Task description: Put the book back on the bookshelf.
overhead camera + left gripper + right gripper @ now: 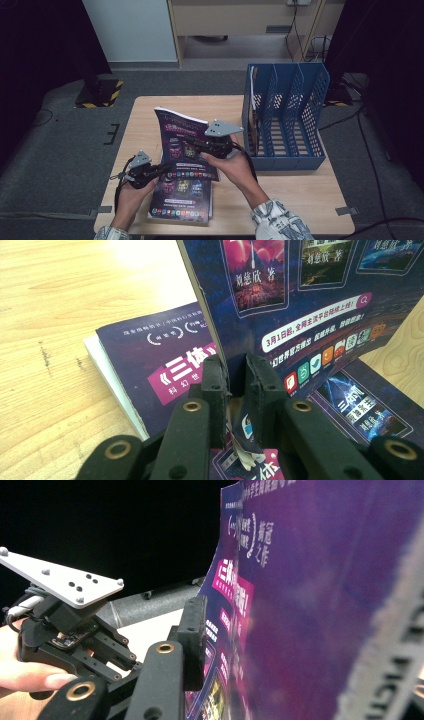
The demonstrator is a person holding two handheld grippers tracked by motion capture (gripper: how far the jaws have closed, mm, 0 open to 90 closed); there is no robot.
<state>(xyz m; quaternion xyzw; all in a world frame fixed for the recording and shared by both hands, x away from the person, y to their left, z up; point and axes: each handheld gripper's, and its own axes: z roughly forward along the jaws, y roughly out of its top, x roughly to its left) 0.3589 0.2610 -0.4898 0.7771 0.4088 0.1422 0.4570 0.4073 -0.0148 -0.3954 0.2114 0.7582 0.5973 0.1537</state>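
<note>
Two thin purple glossy-covered paperback books on the pale wooden table (300, 200); one flat paperback (181, 199) is lying near the front edge, the other, the raised paperback (181, 145), is standing tilted above it, lower edge over the flat one. Left gripper (159, 171) is clamping the raised paperback's bottom corner: in the left gripper view the black jaws are pinching tight on cover and pages (235, 385), paper crumpling between them. Right gripper (200, 144) is sitting at the book's right edge; in the right gripper view one jaw is standing just off the cover (300, 605), the other hidden behind it, so it looks apart, not pressing. Blue plastic three-slot file rack (285, 117) is waiting to the right, something already standing in its left slot.

Risks, as I judge it: the book is hanging off one corner pinch, so it could swing, flop over or tear at the crumpled corner. If the right jaws aren't biting before the left lets go, it drops onto the flat paperback.
</note>
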